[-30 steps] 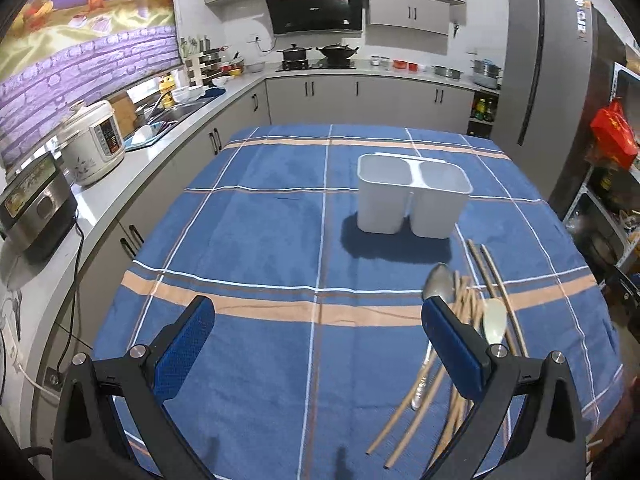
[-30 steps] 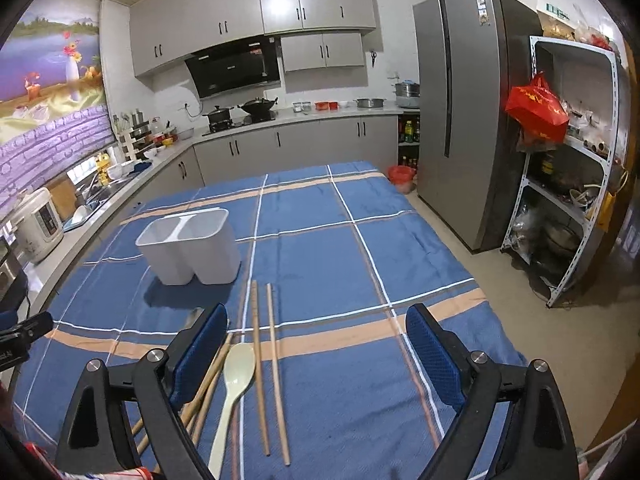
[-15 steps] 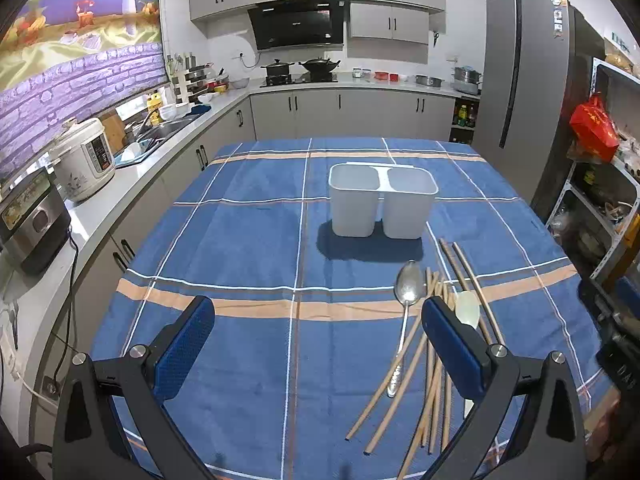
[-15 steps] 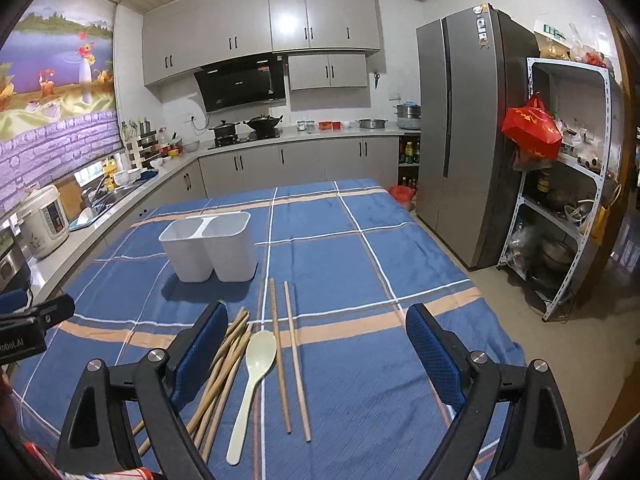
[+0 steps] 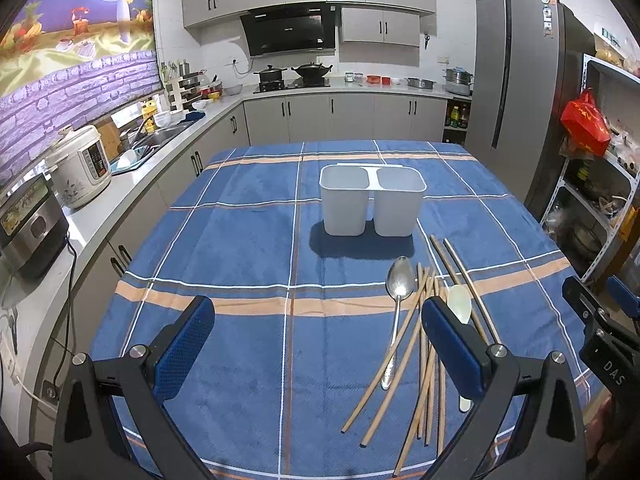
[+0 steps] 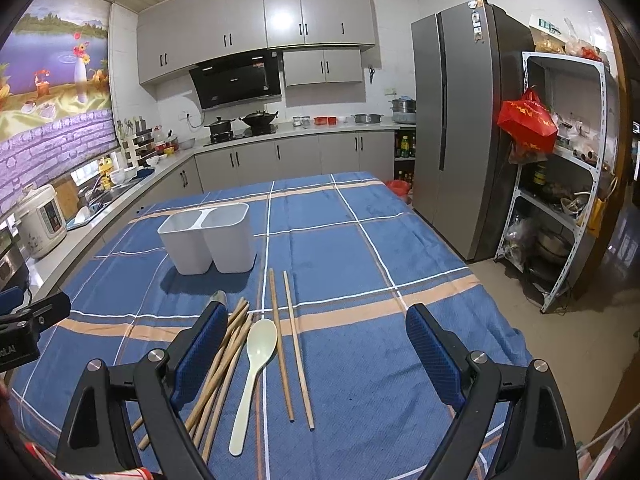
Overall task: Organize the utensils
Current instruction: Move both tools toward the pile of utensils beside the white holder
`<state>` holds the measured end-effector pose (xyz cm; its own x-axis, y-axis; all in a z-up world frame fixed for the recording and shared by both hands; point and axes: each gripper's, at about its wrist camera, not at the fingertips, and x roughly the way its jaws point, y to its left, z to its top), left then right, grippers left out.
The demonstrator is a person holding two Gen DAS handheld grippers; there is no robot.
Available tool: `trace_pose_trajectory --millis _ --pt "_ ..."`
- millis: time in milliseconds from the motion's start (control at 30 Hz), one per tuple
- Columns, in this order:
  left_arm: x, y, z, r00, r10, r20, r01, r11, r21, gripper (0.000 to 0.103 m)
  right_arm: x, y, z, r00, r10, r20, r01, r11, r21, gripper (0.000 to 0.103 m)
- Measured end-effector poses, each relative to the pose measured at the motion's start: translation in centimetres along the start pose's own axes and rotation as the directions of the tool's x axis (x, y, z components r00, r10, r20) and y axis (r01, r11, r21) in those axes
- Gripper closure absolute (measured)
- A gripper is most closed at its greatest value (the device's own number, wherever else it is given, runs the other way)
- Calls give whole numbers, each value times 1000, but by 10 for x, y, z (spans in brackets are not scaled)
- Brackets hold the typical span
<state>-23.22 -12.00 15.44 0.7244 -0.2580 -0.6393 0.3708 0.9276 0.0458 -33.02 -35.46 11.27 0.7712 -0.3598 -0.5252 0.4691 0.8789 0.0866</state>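
A white two-compartment holder (image 5: pixel 372 200) (image 6: pixel 210 240) stands empty on the blue checked tablecloth. In front of it lie several wooden chopsticks (image 5: pixel 418 336) (image 6: pixel 224 364), a metal spoon (image 5: pixel 398 296) and a pale plastic spoon (image 6: pixel 256 356) (image 5: pixel 460 306). Two more chopsticks (image 6: pixel 290 344) lie side by side right of the pale spoon. My left gripper (image 5: pixel 316 340) hovers open above the near table, left of the pile. My right gripper (image 6: pixel 316 348) is open too, hanging over the chopsticks and the pale spoon. Neither holds anything.
The table (image 5: pixel 240 240) is bordered on the left by a counter with a rice cooker (image 5: pixel 80 164) and a sink. A grey fridge (image 6: pixel 460 120) and a metal shelf rack (image 6: pixel 560 184) stand to the right. The other gripper (image 5: pixel 600 340) shows at the right edge.
Both grippers have drawn back and risen, so the holder and utensils look farther off and more of the kitchen shows. Nothing on the table has moved. Both stay open.
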Motion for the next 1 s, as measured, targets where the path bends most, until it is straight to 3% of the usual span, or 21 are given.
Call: trace_pose_trajectory --millis 1000 --pt "24 -4 -4 996 -12 -83 10 1000 -20 0 24 -14 -8 997 29 -71 -27 999 21 9"
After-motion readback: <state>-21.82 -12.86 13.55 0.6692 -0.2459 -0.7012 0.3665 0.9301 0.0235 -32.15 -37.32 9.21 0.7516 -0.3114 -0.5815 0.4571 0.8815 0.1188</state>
